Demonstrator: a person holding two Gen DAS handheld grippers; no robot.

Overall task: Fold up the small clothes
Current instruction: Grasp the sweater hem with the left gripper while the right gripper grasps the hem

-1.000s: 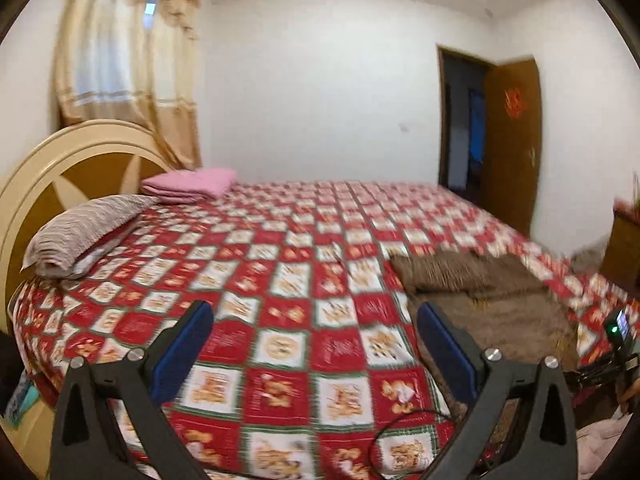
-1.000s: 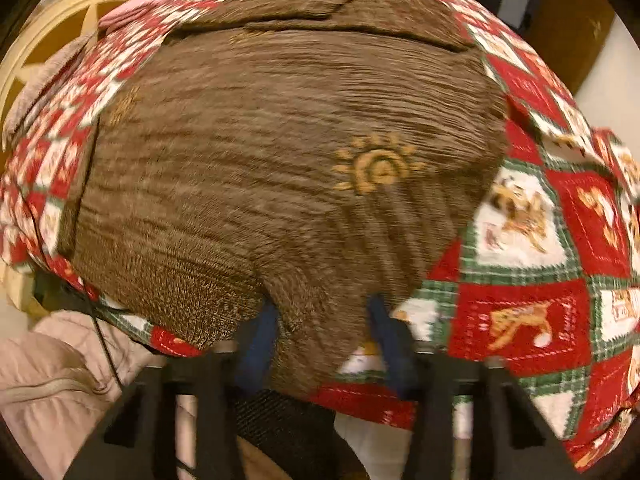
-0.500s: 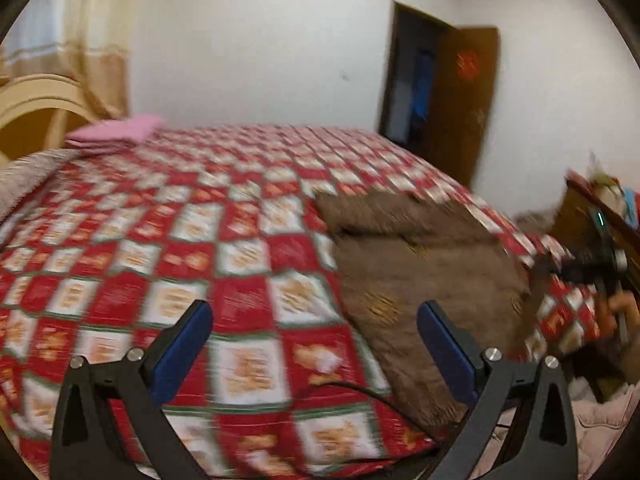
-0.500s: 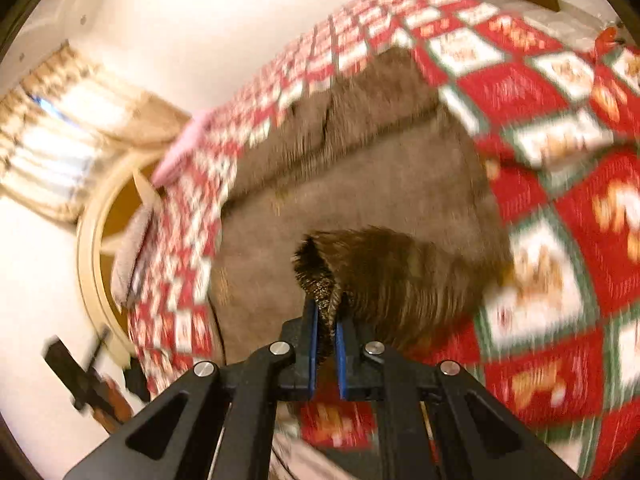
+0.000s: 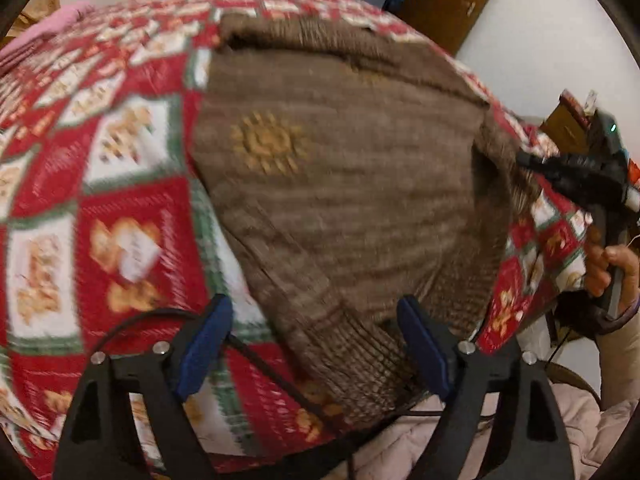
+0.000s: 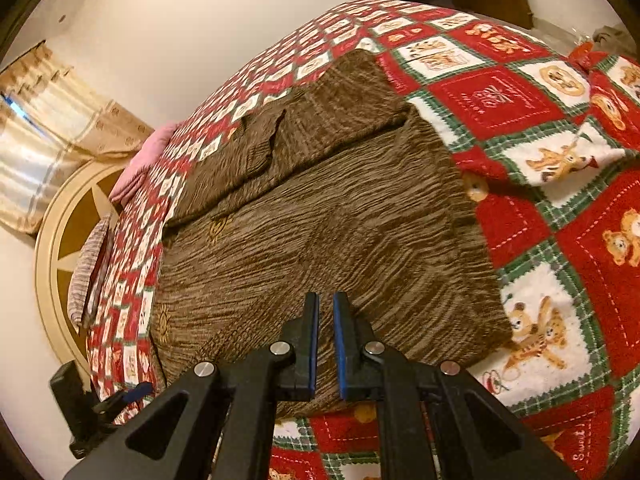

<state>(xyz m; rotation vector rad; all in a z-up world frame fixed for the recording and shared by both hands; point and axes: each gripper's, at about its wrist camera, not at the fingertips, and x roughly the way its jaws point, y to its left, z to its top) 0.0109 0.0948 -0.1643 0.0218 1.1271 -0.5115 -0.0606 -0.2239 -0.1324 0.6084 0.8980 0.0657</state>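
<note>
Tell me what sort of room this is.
Most likely a home bedroom: a bed under a red patchwork blanket, a round headboard with a striped pillow, and a curtained window. A brown sweater lies on the bed.

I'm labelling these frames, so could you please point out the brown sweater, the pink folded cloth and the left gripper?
brown sweater point(image 6: 320, 240): right wrist view, middle of the knit body.
pink folded cloth point(image 6: 140, 160): right wrist view, its flat top near the headboard.
left gripper point(image 5: 312, 352): left wrist view, midway between the blue fingertips.
</note>
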